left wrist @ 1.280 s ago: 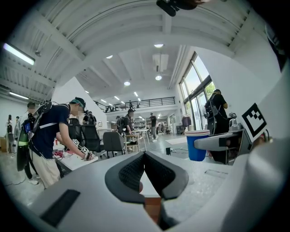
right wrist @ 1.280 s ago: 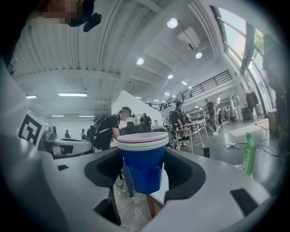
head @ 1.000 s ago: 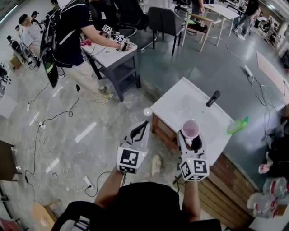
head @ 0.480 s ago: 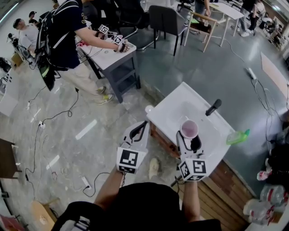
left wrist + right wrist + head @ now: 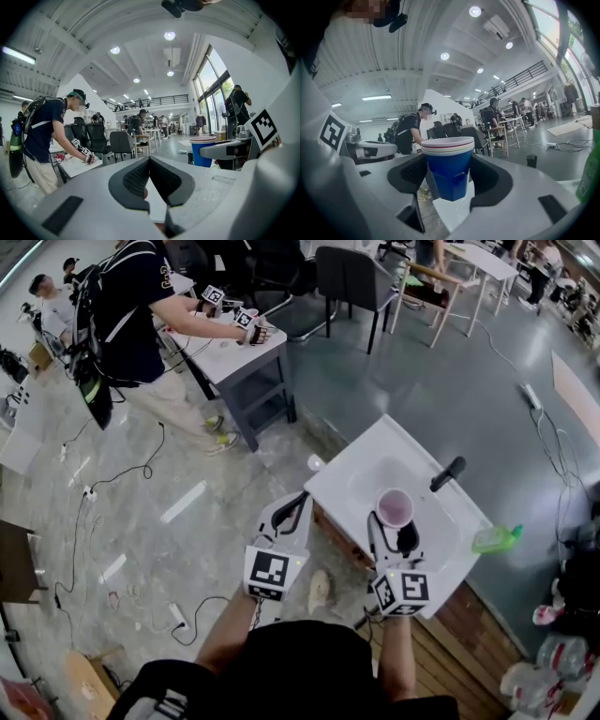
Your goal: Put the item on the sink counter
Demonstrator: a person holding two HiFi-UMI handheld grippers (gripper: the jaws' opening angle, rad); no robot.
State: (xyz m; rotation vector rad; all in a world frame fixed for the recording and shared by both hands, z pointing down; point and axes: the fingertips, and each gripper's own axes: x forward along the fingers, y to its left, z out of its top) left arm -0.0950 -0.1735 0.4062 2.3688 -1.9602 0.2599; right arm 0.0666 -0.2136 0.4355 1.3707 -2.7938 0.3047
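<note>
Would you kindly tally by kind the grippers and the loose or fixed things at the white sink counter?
Grippers: 2, the left gripper and the right gripper
Stack of cups, held in the right gripper: 1
Black faucet: 1
Green bottle: 1
Small white round thing by the counter's corner: 1
Total: 6

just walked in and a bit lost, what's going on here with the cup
A person holds a claw in each hand. The right claw is shut on a blue cup, upright with more cups nested inside, and holds it above the white sink counter, not yet set down. The left claw is shut and empty, just off the counter's near edge. A black faucet stands on the counter.
</note>
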